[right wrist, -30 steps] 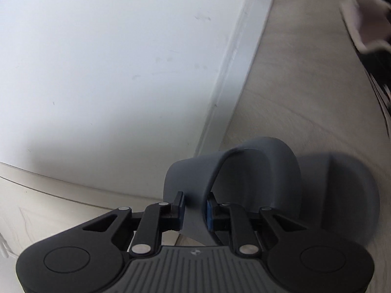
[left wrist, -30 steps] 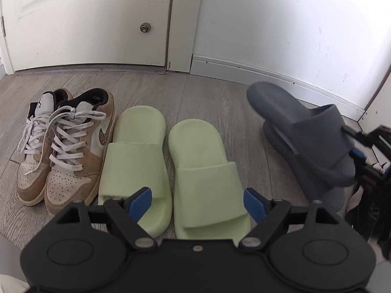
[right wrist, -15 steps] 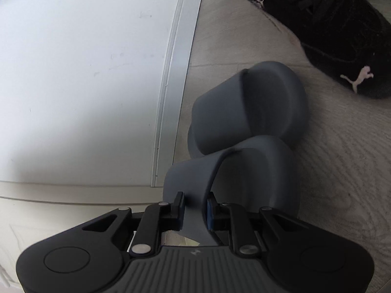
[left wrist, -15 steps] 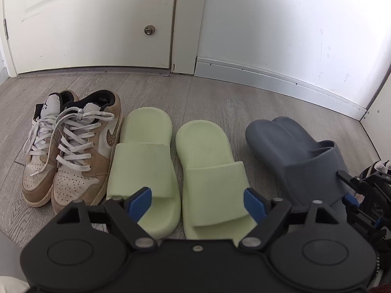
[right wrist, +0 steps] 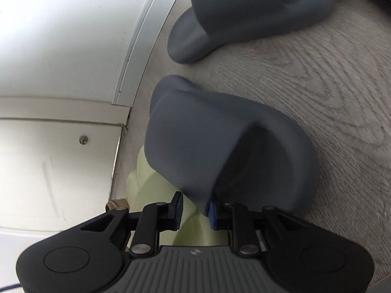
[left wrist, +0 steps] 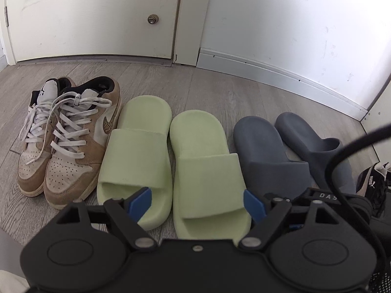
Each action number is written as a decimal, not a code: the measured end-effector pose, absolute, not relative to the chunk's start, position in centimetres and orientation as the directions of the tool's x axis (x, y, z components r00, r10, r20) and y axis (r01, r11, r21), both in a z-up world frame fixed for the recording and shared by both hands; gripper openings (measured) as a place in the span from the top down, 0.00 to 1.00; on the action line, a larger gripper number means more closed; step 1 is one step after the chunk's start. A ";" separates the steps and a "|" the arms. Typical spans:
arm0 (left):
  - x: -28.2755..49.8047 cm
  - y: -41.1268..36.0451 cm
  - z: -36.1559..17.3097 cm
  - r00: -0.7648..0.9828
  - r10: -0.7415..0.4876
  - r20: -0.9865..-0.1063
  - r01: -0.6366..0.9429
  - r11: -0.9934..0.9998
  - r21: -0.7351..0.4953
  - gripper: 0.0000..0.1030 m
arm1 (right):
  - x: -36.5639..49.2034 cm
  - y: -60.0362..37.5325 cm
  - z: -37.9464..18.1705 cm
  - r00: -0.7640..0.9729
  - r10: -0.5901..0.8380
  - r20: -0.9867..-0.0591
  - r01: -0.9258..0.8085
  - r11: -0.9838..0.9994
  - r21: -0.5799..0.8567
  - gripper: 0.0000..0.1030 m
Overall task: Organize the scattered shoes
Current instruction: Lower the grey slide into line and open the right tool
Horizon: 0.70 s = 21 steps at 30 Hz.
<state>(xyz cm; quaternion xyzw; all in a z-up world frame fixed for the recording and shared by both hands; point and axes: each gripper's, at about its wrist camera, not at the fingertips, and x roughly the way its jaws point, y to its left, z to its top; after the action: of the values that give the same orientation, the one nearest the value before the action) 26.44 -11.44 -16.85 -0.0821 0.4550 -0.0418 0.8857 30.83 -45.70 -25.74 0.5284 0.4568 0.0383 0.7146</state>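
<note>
In the left wrist view a pair of tan sneakers, two green slides and two grey slides stand in a row on the floor. My left gripper is open and empty above the green slides' front ends. My right gripper is shut on the strap of the nearer grey slide, which rests on the floor beside the right green slide. That slide also shows in the left wrist view. The other grey slide lies apart from it, also seen in the left wrist view.
A white door and a wall with a baseboard stand behind the row. A black sneaker lies at the far right by a white panel. A black cable crosses the right side of the left wrist view.
My right gripper carried the grey slide off the other grey slide, moved it left and set it down beside the green pair. My left gripper stayed open and nearly still.
</note>
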 end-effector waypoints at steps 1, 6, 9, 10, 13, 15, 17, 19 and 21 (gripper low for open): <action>26.5 -11.4 -16.8 0.583 -0.149 -0.799 -0.002 0.983 -0.185 0.20 | 31.1 -46.1 -25.8 0.558 0.559 -0.613 0.438 0.429 0.790 0.70; 26.5 -11.3 -16.8 0.584 -0.151 -0.798 -0.007 0.982 -0.191 0.20 | 30.8 -51.0 -24.0 0.454 0.653 -0.606 0.430 0.435 0.791 0.41; 26.6 -11.2 -16.8 0.584 -0.152 -0.797 -0.011 0.981 -0.194 0.20 | 29.1 -54.7 -21.9 0.511 0.593 -0.622 0.372 0.500 0.782 0.38; 26.6 -11.2 -16.8 0.584 -0.152 -0.797 -0.012 0.981 -0.195 0.20 | 28.4 -56.1 -21.0 0.546 0.558 -0.625 0.358 0.519 0.776 0.38; 26.7 -12.0 -16.9 0.584 -0.159 -0.796 -0.017 0.978 -0.208 0.20 | 27.5 -59.7 -19.6 0.691 0.432 -0.580 0.317 0.539 0.780 0.38; 26.6 -12.3 -16.7 0.590 -0.153 -0.793 -0.011 0.980 -0.197 0.20 | 28.6 -61.9 -20.1 0.741 0.354 -0.571 0.330 0.548 0.769 0.38; 26.4 -12.5 -16.2 0.601 -0.139 -0.787 -0.003 0.984 -0.177 0.20 | 30.4 -63.4 -21.4 0.788 0.288 -0.545 0.333 0.546 0.769 0.38; 26.2 -12.7 -15.8 0.612 -0.126 -0.781 0.004 0.988 -0.157 0.20 | 32.1 -63.8 -22.6 0.809 0.236 -0.538 0.338 0.561 0.756 0.38; 26.2 -12.8 -15.5 0.616 -0.123 -0.778 0.002 0.988 -0.154 0.20 | 33.2 -64.0 -24.0 0.809 0.246 -0.533 0.343 0.539 0.769 0.40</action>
<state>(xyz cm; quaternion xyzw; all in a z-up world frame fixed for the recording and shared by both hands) 26.24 -12.77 -15.54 -0.0690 0.4370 -0.0350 0.8961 33.20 -63.96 -23.97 0.4792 0.3074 -0.0294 0.8216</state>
